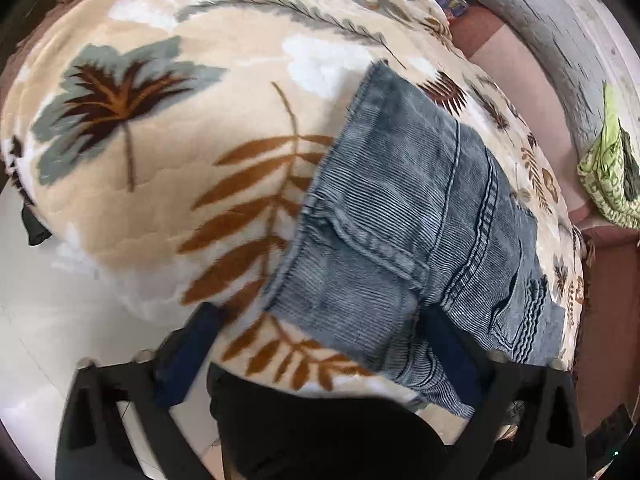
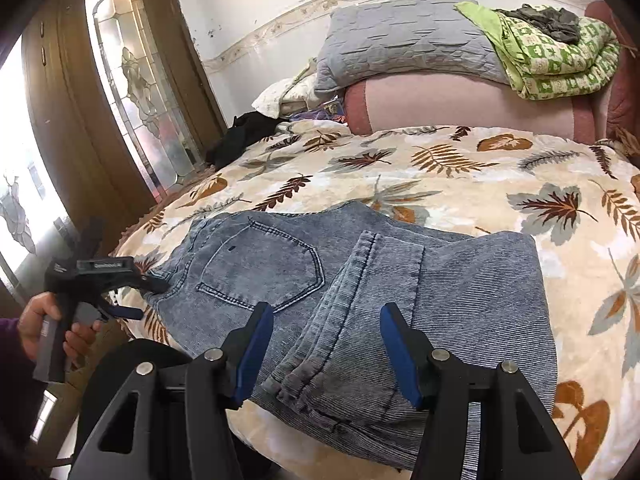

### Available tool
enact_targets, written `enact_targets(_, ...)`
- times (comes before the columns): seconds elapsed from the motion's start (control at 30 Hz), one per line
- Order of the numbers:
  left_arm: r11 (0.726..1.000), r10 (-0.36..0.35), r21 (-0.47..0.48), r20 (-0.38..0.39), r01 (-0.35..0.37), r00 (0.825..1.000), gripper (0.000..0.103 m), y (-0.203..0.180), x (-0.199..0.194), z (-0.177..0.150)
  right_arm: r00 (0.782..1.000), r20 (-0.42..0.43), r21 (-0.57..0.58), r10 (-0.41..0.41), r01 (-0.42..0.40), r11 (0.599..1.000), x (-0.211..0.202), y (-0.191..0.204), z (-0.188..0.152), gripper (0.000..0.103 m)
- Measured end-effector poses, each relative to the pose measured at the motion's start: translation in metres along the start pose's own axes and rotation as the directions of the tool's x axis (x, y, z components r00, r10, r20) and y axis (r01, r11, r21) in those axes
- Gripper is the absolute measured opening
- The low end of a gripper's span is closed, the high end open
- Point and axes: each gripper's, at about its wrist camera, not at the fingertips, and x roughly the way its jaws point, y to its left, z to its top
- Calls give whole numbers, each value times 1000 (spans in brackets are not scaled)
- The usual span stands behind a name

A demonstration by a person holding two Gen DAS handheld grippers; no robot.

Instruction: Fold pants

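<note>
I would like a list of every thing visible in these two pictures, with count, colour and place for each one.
jeans: one, faded blue, partly folded on the near edge of the bed.
leaf-print blanket: one, cream with brown and grey leaves, covering the bed.
pillow: one, grey, at the head of the bed.
quilt: one, green and white, folded beside the pillow.
dark garment: one, grey, on top of the quilt.
black cloth: one, at the far left of the bed.
door: one, brown wood with a patterned glass panel, at the left.
left hand-held gripper: black, blue pads, open at the jeans' waist.
right hand-held gripper: black, blue pads, open over the leg hems.
hand: one, holding the left hand-held gripper.
</note>
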Motion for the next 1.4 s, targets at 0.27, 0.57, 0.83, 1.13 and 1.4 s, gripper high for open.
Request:
enact_targets(0.27,995,-61,75,37,58,997,32,-21,-6,4,1000,8,33,14,-14,999,1,-6,4,59)
enact_targets(0.57,969,-20,245,160,-20,987,21,-66,-37,-2,993,-39,37,109,-107,994,33,11,20,43)
enact_targets(0.83,907,-26,411,268,-90,963,21,-117,-79,-16,956,-289,-30,55,-66,997,125,41,7,32)
enact_targets(1.13,769,-75,619,340,-163,938,20,-186,-114,-65,998,47,215,28,-37,976,26,-36,36,31)
enact_targets(1.4,607,-178,789,256,-99,950,20,-275,-111,-124,935,244,511,-257,101,854,-82,-158,27,31)
